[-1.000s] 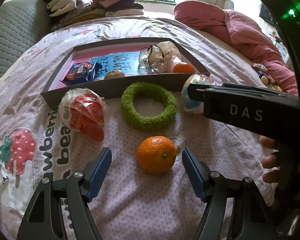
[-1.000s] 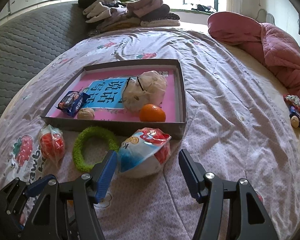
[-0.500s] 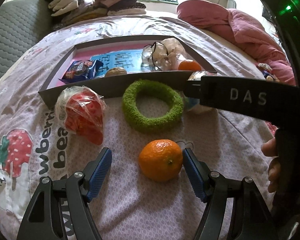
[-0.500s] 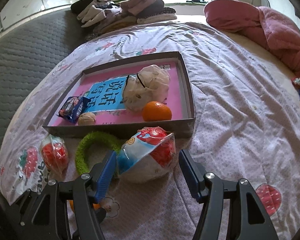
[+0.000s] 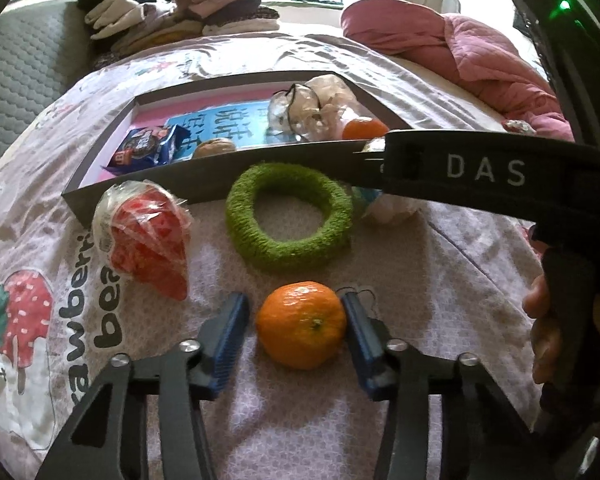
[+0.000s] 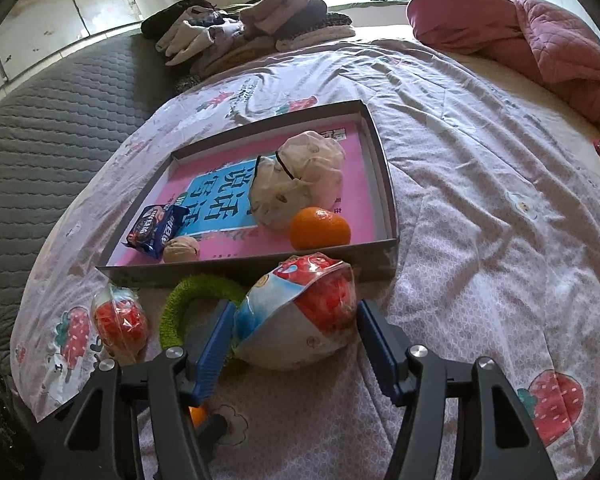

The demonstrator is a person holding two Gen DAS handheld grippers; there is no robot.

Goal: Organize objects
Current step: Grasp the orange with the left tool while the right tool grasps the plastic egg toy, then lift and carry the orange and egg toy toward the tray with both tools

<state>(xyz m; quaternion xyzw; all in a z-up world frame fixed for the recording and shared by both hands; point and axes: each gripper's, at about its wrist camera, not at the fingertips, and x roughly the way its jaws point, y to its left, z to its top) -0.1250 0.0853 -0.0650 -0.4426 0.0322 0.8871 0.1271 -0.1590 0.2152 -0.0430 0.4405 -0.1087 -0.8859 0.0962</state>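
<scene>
Both hand-held grippers low over the bed [image 6: 480, 168], levelled forward.
Left hand-held gripper [image 5: 296, 330] narrowed around orange [image 5: 301, 324], left pad apart; right hand-held gripper [image 6: 296, 344] pinching snack bag [image 6: 300, 316].

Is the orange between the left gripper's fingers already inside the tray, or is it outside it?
Outside. The orange lies on the bedsheet, nearer than the green ring and the tray. A second orange is inside.

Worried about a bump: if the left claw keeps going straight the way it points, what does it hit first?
The orange, already between the left claw fingers: the right finger looks to touch it, the left shows a gap. Beyond it lies the green ring, then the box wall.
</scene>
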